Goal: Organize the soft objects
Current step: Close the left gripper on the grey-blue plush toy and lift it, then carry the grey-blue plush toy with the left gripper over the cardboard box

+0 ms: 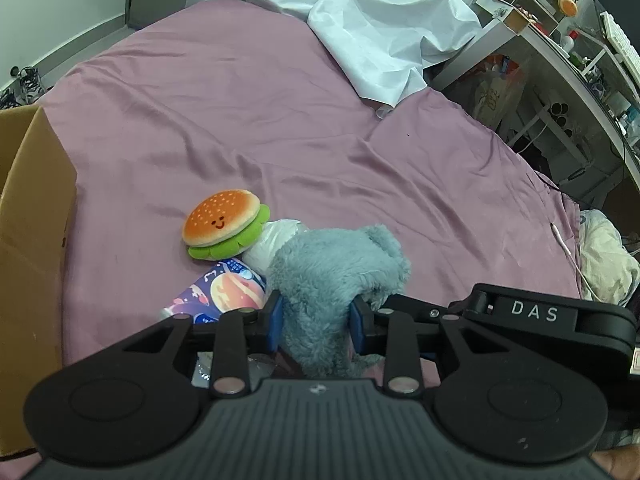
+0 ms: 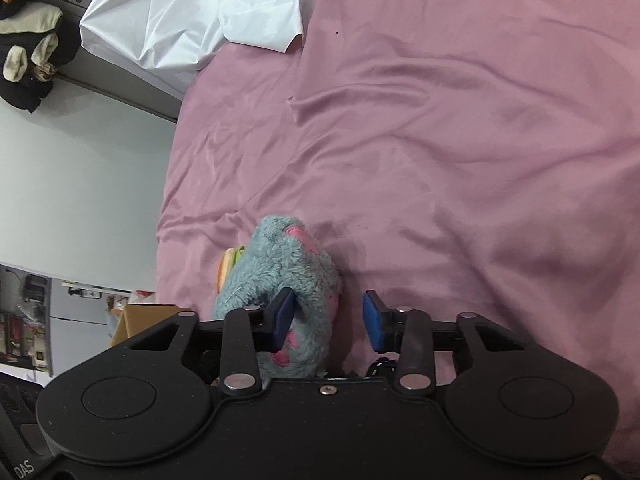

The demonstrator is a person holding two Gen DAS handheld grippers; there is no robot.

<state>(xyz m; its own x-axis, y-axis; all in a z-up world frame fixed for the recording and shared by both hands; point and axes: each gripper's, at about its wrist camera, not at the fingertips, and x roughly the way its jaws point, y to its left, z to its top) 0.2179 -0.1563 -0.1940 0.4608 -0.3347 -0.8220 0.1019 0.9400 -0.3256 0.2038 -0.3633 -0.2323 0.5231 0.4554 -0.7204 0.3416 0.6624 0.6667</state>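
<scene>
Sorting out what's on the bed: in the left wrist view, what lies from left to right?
Cardboard box → burger plush → blue fluffy plush → white cable.

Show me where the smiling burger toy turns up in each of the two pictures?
Left wrist view: the burger toy lies left of centre on the pink sheet, beside the fluffy blue toy.
Right wrist view: only an orange and green sliver peeks out left of the fluffy blue toy.
Shared landmark: the fluffy blue toy.
</scene>
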